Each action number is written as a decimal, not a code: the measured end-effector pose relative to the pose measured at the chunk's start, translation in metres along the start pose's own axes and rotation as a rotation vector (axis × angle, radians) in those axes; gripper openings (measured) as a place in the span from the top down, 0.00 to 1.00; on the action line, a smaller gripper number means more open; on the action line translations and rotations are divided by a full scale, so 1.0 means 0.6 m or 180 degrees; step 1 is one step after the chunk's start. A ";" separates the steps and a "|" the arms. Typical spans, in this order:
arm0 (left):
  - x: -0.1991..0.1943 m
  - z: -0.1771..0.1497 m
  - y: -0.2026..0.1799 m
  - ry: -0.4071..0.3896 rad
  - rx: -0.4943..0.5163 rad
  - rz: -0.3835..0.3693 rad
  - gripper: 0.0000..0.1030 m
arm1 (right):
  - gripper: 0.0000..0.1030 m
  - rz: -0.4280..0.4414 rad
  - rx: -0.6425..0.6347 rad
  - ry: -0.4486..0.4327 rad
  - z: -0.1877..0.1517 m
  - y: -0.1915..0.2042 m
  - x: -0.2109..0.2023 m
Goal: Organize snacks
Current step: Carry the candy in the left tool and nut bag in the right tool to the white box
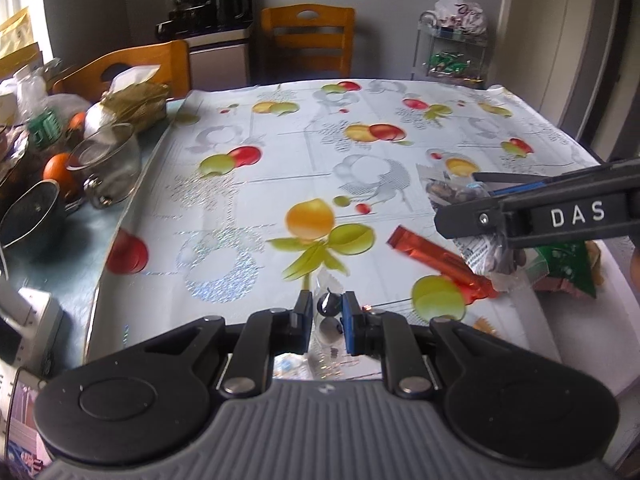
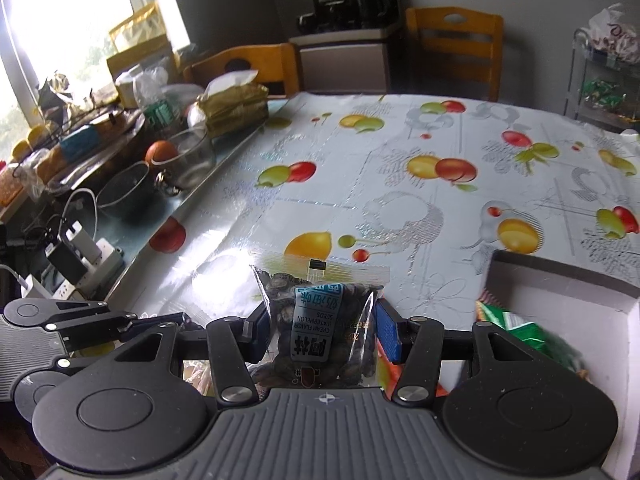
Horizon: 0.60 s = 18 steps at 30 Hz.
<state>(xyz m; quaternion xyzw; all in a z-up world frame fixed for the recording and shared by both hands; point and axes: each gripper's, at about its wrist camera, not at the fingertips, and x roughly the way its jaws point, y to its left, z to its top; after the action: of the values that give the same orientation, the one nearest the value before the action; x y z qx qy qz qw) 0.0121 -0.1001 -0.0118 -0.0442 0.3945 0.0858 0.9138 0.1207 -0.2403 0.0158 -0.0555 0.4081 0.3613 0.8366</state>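
Snacks are held in both grippers above a table (image 1: 280, 152) covered with a fruit-print cloth. The left gripper (image 1: 327, 312) has its jaws almost fully together, and between the blue pads it pinches a small clear wrapper (image 1: 329, 308) with dark round pieces inside; what the snack is, I cannot tell. The wrapper's top edge sticks up a little above the fingertips.

The right gripper (image 2: 320, 320) stands about half open, and its two pads press on the sides of a clear packet of watermelon seeds (image 2: 316, 320) with a blue label. The packet is upright between the fingers, and its sealed top edge rises above them. In the left wrist view the same gripper comes in from the right side, with the packet hanging between its fingers, above the cloth.

On the cloth under the right gripper lies a long orange-red snack stick (image 1: 440, 260), and just beside it, at the right, a green packet (image 1: 568, 268). In the right wrist view a white box (image 2: 580, 304) stands at the lower right, with a green packet (image 2: 524, 328) inside it.

On the left part of the table, well apart from the snacks, are a glass pot (image 1: 108, 160), an orange (image 1: 60, 168) and a dark pan (image 1: 28, 216). Two wooden chairs (image 1: 308, 36) stand behind the table.
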 end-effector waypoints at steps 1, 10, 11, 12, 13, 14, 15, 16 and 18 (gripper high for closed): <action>0.001 0.002 -0.005 -0.0008 0.0018 -0.0015 0.88 | 0.49 -0.0014 0.0013 -0.0017 0.000 -0.003 -0.005; -0.003 0.012 -0.034 -0.0063 0.0120 -0.0137 0.88 | 0.49 -0.0109 0.0109 -0.0110 -0.009 -0.026 -0.033; -0.003 0.013 -0.036 -0.0066 0.0129 -0.0146 0.88 | 0.49 -0.0116 0.0119 -0.0118 -0.010 -0.029 -0.035; -0.003 0.014 -0.038 -0.0070 0.0140 -0.0157 0.88 | 0.49 -0.0128 0.0136 -0.0125 -0.011 -0.031 -0.037; -0.001 0.016 -0.040 -0.0076 0.0154 -0.0166 0.88 | 0.49 -0.0139 0.0150 -0.0130 -0.013 -0.034 -0.039; 0.000 0.018 -0.042 -0.0082 0.0168 -0.0177 0.88 | 0.49 -0.0152 0.0164 -0.0134 -0.014 -0.037 -0.042; 0.000 0.020 -0.045 -0.0089 0.0181 -0.0191 0.88 | 0.49 -0.0165 0.0176 -0.0140 -0.016 -0.040 -0.044; 0.000 0.021 -0.048 -0.0095 0.0197 -0.0206 0.88 | 0.49 -0.0178 0.0187 -0.0147 -0.017 -0.043 -0.046; 0.001 0.024 -0.055 -0.0106 0.0234 -0.0244 0.88 | 0.49 -0.0205 0.0210 -0.0161 -0.019 -0.048 -0.052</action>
<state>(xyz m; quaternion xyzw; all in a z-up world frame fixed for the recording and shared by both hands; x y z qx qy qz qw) 0.0291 -0.1301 -0.0016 -0.0242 0.3801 0.0369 0.9239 0.1192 -0.2832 0.0248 -0.0318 0.3965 0.3218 0.8592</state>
